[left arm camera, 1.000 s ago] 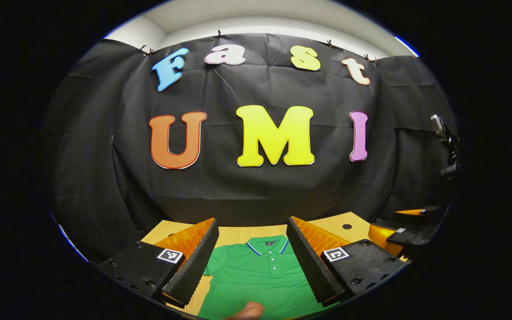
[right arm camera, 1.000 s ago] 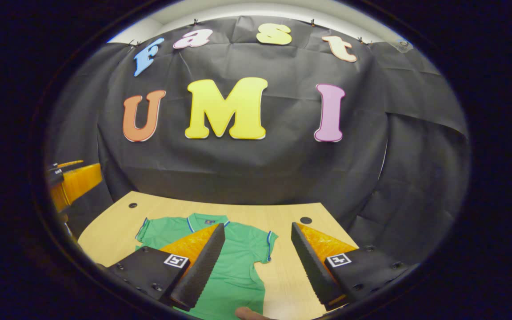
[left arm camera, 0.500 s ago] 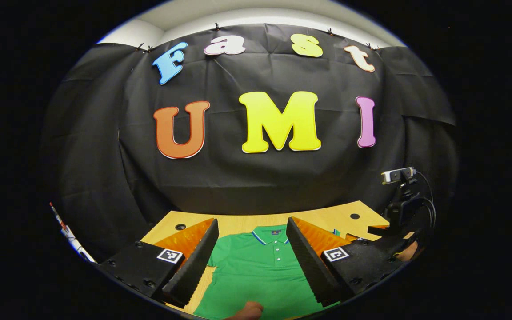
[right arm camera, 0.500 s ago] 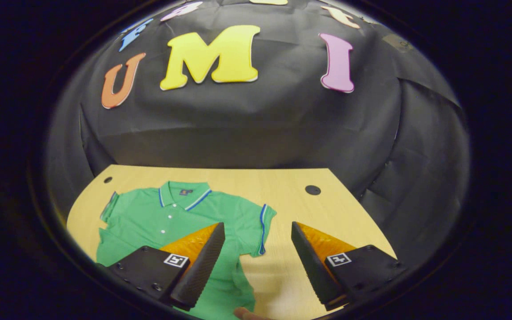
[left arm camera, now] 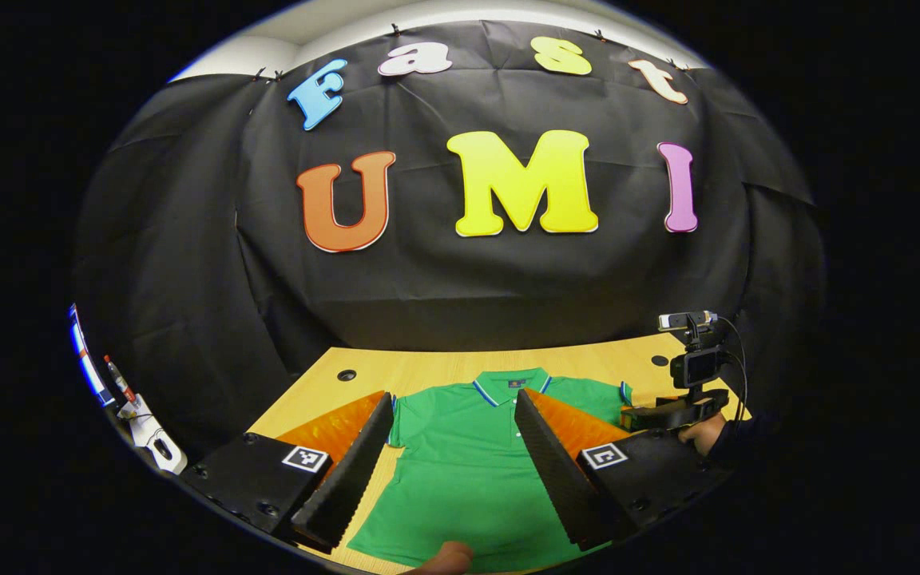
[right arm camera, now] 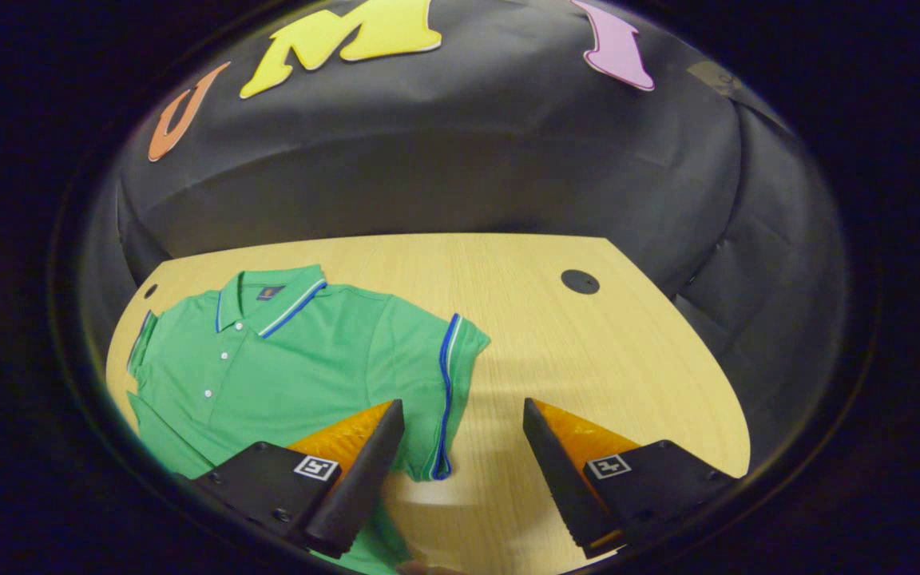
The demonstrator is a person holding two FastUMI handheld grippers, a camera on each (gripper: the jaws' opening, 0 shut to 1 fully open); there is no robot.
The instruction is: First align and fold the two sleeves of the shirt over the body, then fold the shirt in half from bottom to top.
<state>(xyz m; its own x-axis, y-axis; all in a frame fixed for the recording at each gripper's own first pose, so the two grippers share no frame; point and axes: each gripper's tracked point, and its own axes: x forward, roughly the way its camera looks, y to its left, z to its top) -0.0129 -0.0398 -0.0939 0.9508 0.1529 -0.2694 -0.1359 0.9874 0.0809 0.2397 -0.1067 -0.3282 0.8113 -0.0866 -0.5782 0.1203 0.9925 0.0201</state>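
The green polo shirt lies flat on the tabletop; my right gripper hovers spread over its sleeve, my left gripper spread above the body

there is one green shirt on one wooden table. the shirt has two short sleeves, one collar and three small white buttons. the table has two round dark holes. there are two grippers, the left gripper and the right gripper, and each one has two fingers.
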